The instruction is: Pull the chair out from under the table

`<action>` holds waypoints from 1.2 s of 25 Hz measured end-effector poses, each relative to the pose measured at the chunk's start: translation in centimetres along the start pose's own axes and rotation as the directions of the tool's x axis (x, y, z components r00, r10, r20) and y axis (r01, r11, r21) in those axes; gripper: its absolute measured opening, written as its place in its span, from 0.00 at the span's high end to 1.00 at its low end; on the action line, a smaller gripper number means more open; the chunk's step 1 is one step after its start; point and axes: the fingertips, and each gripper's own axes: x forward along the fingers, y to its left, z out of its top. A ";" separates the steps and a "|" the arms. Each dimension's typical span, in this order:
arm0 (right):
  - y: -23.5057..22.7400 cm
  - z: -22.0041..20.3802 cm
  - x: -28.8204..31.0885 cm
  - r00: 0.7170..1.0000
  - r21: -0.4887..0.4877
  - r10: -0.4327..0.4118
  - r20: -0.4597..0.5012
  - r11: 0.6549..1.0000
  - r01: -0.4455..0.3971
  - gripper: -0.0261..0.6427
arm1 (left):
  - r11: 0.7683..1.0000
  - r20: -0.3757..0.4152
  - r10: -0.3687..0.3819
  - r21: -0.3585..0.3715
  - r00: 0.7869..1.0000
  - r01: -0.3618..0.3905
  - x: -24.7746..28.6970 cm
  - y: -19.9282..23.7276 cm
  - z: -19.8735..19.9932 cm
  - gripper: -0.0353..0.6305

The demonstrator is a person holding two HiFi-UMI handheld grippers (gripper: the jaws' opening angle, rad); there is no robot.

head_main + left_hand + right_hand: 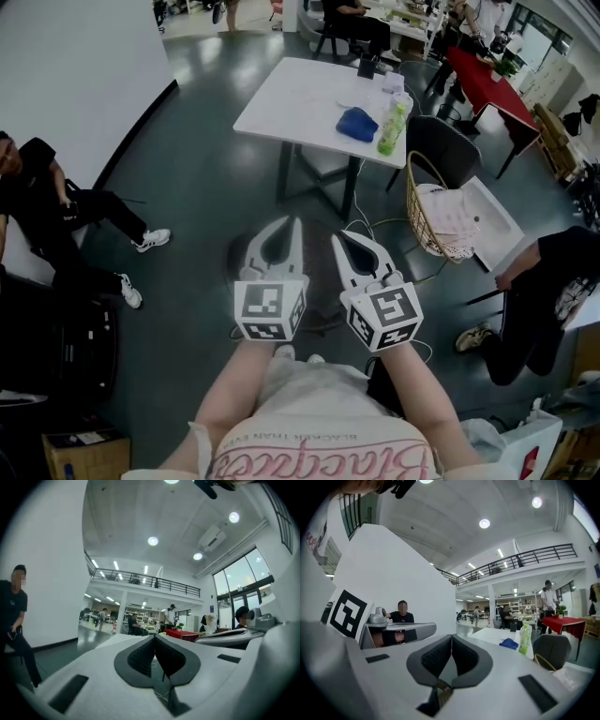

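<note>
A dark glossy floor spreads left of the red table; farther left stands a white wall; round ceiling lights glow overhead.

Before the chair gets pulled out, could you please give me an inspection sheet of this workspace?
Surface: white table on a dark floor.
Job's things: dark chair at the table's right side, untouched.
Clutter: blue cloth and green bottle on the table; wire basket on the floor.
Grippers: left gripper and right gripper, jaws together, empty, short of the table.
Cables: thin cable on the floor by the table legs.
Surroundings: seated person left, second person right.
</note>
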 end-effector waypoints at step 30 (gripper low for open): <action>-1.1 4.5 -1.7 0.984 -0.096 -0.130 0.125 0.985 0.143 0.96 | 0.942 0.095 -0.220 0.280 0.971 0.186 0.8 -5.9 4.9 0.94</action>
